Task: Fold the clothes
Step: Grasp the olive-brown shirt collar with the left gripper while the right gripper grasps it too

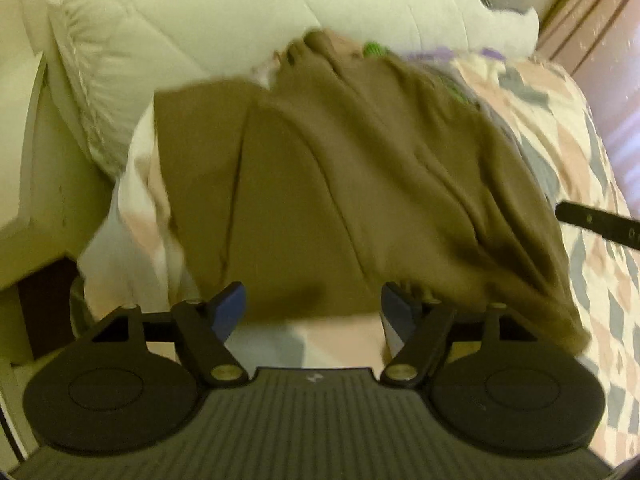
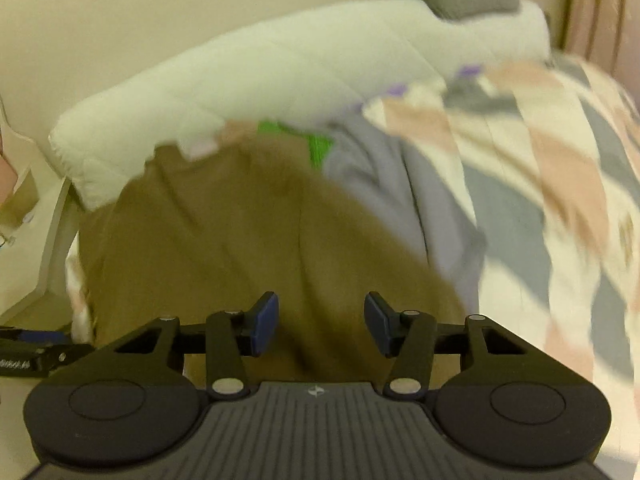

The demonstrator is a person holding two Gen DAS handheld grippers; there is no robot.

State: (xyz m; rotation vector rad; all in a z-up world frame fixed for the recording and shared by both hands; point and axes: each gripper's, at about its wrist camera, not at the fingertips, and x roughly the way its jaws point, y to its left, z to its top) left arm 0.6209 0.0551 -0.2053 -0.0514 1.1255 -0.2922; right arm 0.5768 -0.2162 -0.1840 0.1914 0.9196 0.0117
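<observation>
Dim yellowish indoor light; both fisheye views motion-blurred, edges bowed.

A: Where could a gripper pass?

B: Right of the brown garment (image 1: 340,184), the patterned quilt (image 1: 600,280) lies flat and bare.

A: And farther back?

B: The white quilted pillow (image 1: 224,20) blocks the far side, with a green item (image 2: 316,144) and a grey garment (image 2: 404,184) bunched below it.

A: The left?

B: A cream wall (image 2: 80,32) closes it off.

A bedroom in a home: a bed with a patchwork quilt (image 2: 540,184) right of the tongs, a white pillow (image 1: 168,32) beyond them, clothes (image 1: 340,184) heaped ahead, curtain (image 2: 592,4) far right.
</observation>
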